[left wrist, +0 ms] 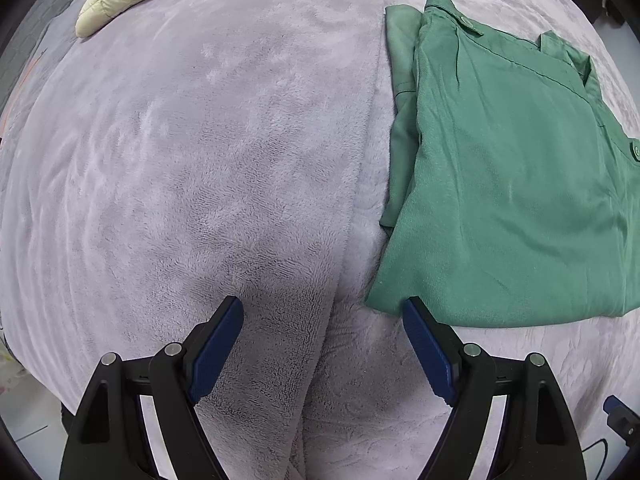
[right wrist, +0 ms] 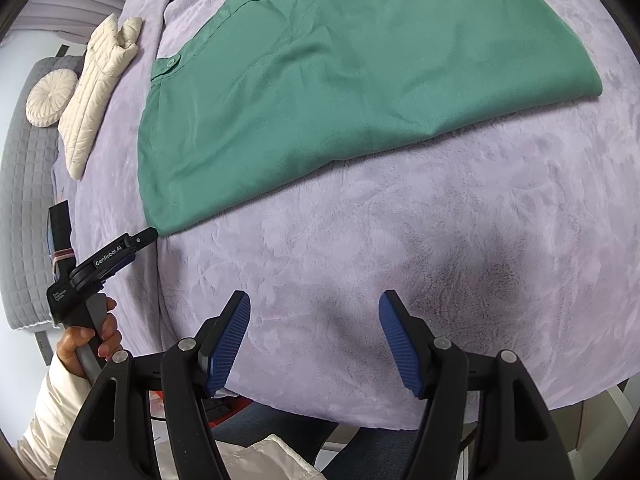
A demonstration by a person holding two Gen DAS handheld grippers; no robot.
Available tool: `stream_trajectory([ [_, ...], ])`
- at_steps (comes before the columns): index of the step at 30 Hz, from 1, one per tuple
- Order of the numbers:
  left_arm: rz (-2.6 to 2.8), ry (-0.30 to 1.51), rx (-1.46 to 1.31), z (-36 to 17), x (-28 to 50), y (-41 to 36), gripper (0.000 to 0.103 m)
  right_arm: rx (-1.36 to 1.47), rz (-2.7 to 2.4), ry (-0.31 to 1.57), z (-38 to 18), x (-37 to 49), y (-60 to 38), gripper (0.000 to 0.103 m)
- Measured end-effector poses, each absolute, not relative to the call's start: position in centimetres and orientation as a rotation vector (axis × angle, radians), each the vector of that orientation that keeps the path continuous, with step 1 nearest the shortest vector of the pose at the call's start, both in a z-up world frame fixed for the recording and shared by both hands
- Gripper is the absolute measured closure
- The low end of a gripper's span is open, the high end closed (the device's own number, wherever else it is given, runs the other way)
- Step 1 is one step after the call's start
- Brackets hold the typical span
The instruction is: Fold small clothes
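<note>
Lying folded on the lilac plush blanket point(left wrist: 200, 140) that covers the bed, the green garment point(left wrist: 512, 168) is seen flat, with a buttoned tab near its edge. In the left wrist view it occupies the right side; its lower corner lies just beside one blue pad of the left hand-held gripper point(left wrist: 322, 316). That gripper's jaws are spread wide, with nothing held between them. The right hand-held gripper point(right wrist: 314, 312) is likewise parted and empty above bare blanket, apart from the garment. A cream quilted jacket point(right wrist: 96, 92) lies at the bed's far side, beside a round cushion point(right wrist: 51, 98).
</note>
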State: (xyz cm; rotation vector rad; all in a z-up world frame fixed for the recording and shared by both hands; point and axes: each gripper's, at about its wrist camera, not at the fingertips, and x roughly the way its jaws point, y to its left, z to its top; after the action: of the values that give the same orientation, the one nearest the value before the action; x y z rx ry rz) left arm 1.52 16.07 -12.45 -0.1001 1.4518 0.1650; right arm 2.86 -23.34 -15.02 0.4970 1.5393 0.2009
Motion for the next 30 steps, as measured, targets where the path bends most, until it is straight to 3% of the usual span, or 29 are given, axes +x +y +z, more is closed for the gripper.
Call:
stream_trajectory([
  [17,0.128,1.462,-0.078,-12.5,2.7,15.7,0.02,0.583,0.211,1.541,-16.9,3.5,-22.4,0.033],
  [30,-0.035,1.465,-0.289,-12.2,5.3,16.8,0.02,1.045,0.385,1.438,-21.8,7.9,-18.7,0.032],
])
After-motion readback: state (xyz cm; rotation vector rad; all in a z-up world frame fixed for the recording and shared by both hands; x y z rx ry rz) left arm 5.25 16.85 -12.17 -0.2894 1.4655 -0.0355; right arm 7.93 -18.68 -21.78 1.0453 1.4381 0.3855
